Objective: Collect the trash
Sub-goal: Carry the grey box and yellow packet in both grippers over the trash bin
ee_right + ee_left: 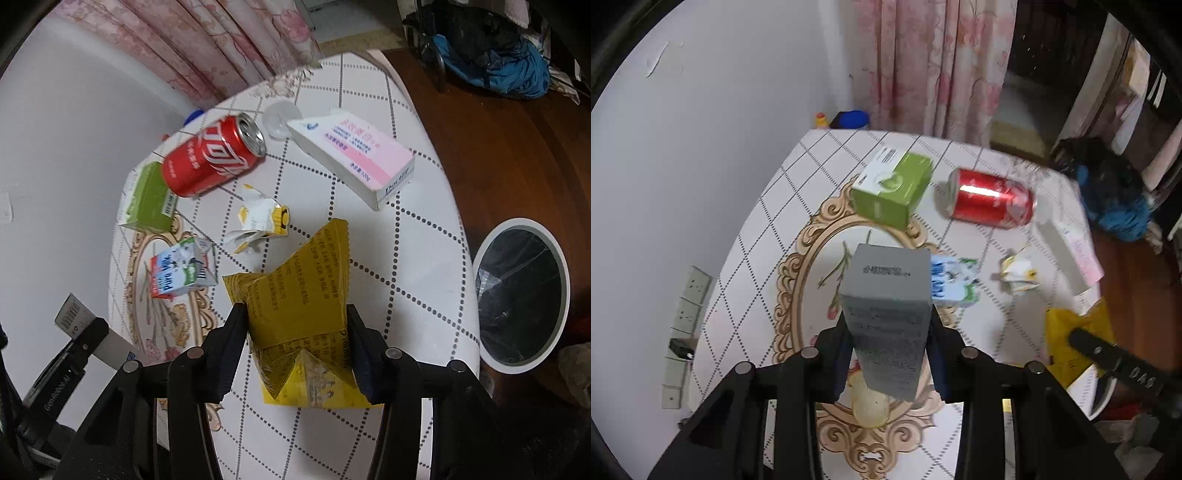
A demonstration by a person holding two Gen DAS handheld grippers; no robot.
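I see grey carton (886,314) upright, clamped in left tongs (890,354) | yellow wrapper (303,306) crumpled, pinched in right tongs (299,350) | red can (214,155) on its side, green box (151,199), milk carton (181,269), torn packet (258,221), pink-white box (354,155) lying on tabletop (406,236).

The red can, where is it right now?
The red can lies on its side on the table, far from both grippers. In the right wrist view it sits between the green box and the pink box.
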